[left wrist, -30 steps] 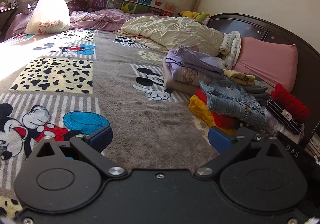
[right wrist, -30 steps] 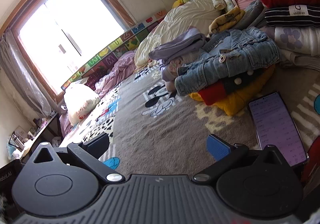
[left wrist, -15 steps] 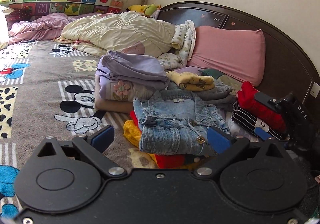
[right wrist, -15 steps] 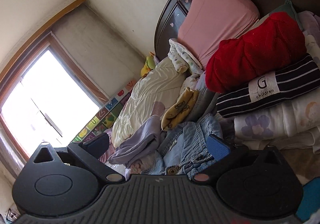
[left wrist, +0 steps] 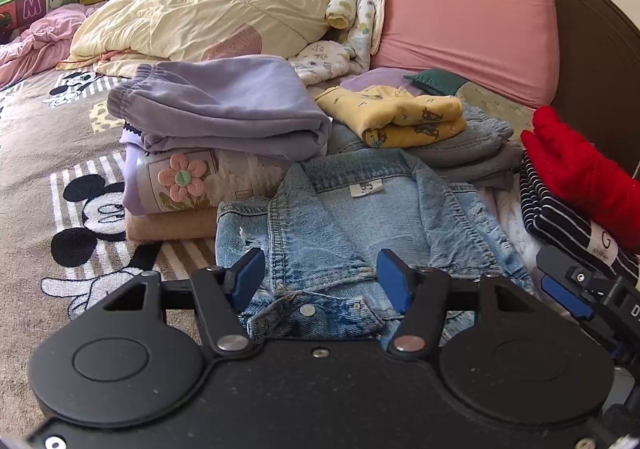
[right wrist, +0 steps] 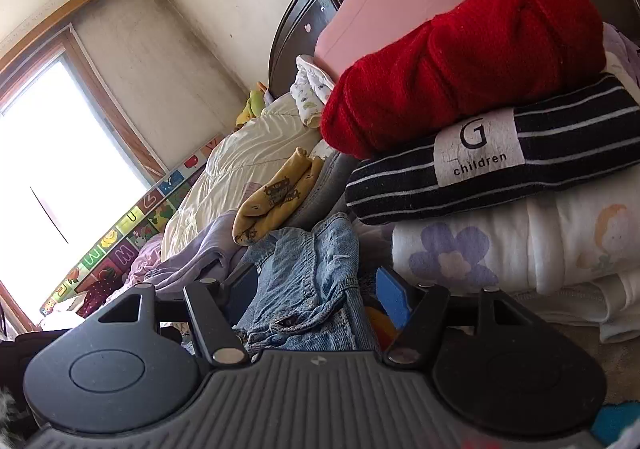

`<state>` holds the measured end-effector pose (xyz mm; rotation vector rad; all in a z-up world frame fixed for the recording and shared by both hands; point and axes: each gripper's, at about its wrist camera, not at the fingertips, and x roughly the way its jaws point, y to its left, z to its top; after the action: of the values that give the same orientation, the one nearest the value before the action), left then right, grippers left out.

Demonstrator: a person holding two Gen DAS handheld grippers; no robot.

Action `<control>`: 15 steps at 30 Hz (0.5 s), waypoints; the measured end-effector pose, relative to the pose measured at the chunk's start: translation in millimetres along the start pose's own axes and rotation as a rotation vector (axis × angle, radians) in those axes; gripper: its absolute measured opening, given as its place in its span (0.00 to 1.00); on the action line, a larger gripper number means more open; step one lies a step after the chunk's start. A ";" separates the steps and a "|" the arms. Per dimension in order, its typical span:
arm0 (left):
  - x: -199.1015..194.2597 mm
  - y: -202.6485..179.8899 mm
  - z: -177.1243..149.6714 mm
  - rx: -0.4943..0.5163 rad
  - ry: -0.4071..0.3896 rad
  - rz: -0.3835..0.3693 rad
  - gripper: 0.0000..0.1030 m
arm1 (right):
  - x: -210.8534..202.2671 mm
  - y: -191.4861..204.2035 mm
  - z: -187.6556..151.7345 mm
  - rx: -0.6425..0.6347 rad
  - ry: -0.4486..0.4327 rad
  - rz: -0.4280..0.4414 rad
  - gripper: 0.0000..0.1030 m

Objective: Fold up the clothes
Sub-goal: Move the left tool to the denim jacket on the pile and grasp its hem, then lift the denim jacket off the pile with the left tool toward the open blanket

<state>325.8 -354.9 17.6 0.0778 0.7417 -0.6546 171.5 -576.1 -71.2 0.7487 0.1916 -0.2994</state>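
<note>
A folded denim jacket [left wrist: 352, 225] lies on top of a clothes pile on the bed. My left gripper [left wrist: 322, 275] hovers open just above its front edge, fingers either side of the button placket. The right gripper [right wrist: 316, 287] is open too, low at the jacket's [right wrist: 308, 273] right side, and shows at the right edge of the left wrist view [left wrist: 576, 289]. Around the jacket are folded lilac trousers [left wrist: 224, 105], a yellow printed garment [left wrist: 400, 113], a red knit [right wrist: 460, 61] and a striped black garment [right wrist: 500, 165].
A pink pillow [left wrist: 464, 29] leans on the dark headboard [left wrist: 592, 29]. A cream quilt [left wrist: 208, 13] lies bunched behind the stacks. White floral folded items [right wrist: 520, 245] sit under the striped garment. The cartoon-print bedspread [left wrist: 60, 153] stretches left.
Both grippers have moved in from the open bedspread toward the clothes pile. The denim jacket now sits right under the left gripper's fingers and between the right's. Both stay open.
</note>
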 end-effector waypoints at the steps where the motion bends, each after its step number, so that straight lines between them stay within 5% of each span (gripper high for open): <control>1: 9.2 0.8 1.7 0.000 0.014 0.007 0.56 | 2.9 -1.1 -1.5 0.010 0.014 0.003 0.64; 11: 50.5 -0.9 14.9 0.032 0.112 0.043 0.55 | 19.7 -0.8 -17.1 0.039 0.096 -0.006 0.65; 14: 47.3 -2.7 11.6 0.057 0.112 0.043 0.42 | 18.5 1.1 -18.9 0.030 0.095 -0.005 0.65; 15: 45.0 -2.7 11.6 0.064 0.114 0.045 0.24 | 18.4 1.8 -19.1 0.029 0.094 -0.003 0.65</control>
<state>356.0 -384.1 -2.6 0.1909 0.8270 -0.6349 188.2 -565.3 -88.9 0.7918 0.2781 -0.2702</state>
